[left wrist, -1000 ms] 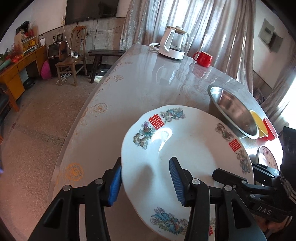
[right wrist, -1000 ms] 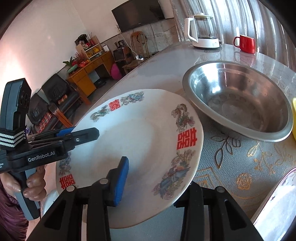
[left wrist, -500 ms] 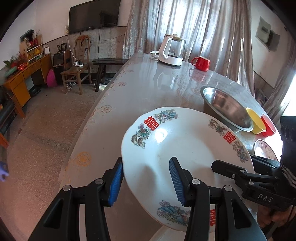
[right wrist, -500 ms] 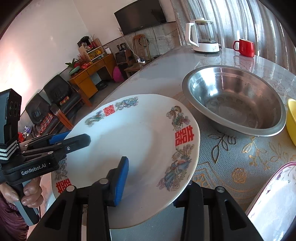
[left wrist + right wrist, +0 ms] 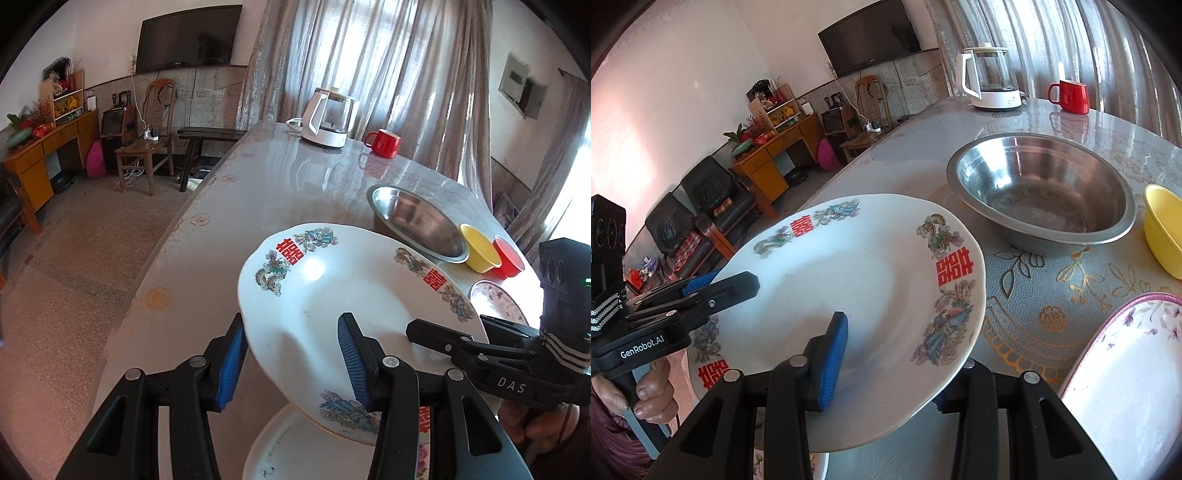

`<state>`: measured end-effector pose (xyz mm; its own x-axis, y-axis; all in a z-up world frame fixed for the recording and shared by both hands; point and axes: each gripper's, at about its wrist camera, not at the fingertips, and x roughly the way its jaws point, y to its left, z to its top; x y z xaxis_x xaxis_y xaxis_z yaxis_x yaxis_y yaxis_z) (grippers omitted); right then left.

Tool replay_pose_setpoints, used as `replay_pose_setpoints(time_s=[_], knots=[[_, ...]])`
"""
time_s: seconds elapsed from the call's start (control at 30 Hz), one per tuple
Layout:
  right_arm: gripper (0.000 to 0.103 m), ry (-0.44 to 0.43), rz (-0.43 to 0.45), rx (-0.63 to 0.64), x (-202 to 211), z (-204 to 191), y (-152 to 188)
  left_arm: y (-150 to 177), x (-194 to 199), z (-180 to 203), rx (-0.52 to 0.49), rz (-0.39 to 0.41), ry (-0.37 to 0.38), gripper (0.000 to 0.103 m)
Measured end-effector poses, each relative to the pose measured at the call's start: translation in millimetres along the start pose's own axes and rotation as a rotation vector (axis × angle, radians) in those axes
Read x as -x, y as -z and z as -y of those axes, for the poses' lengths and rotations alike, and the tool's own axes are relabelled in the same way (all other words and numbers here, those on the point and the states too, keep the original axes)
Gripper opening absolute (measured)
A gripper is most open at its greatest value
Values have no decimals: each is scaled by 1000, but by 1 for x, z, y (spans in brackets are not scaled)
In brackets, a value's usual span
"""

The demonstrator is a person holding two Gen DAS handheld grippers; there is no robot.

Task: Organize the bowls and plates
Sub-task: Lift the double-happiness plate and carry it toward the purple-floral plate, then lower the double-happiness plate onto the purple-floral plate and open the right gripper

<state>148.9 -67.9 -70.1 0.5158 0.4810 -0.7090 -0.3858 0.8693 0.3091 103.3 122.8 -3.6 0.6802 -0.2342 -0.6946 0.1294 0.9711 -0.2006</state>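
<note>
Tongs of both hands grip one large white plate (image 5: 849,280) with red characters and dragon-and-phoenix prints; the left tongs (image 5: 291,360) are clamped on its near-left rim, one blue pad (image 5: 231,365) below the edge and the other on the upper face; the right tongs (image 5: 886,363) are clamped on its near-right rim, one blue pad (image 5: 833,360) on top and the other finger hidden beneath. The plate is lifted clear of the table (image 5: 1015,306) and tilted, with its far-left edge higher; directly beneath it lies a second white plate (image 5: 295,446), only partly visible. Just to the right, a plate with a pink floral rim (image 5: 1126,376) rests on the patterned table cover; beyond the held plate stands a steel basin (image 5: 1041,192), with a yellow bowl (image 5: 478,249) beside it and a red bowl (image 5: 509,256) touching the yellow one. At the table's far end stand a white kettle (image 5: 328,118) and a red mug (image 5: 384,143), apart from one another; further back, a wooden chair (image 5: 147,136) stands on the floor and a dark television (image 5: 186,42) hangs on the wall.
</note>
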Motion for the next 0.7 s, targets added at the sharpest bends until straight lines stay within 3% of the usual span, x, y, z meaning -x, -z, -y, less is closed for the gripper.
replay_pose_setpoints(time_s=[0.3, 0.7], knots=[[38, 2, 47, -23, 31, 4, 13, 7, 20, 27, -26, 32, 62, 49], [38, 41, 112, -105, 97, 38, 48, 22, 30, 101, -95, 7, 237, 49]])
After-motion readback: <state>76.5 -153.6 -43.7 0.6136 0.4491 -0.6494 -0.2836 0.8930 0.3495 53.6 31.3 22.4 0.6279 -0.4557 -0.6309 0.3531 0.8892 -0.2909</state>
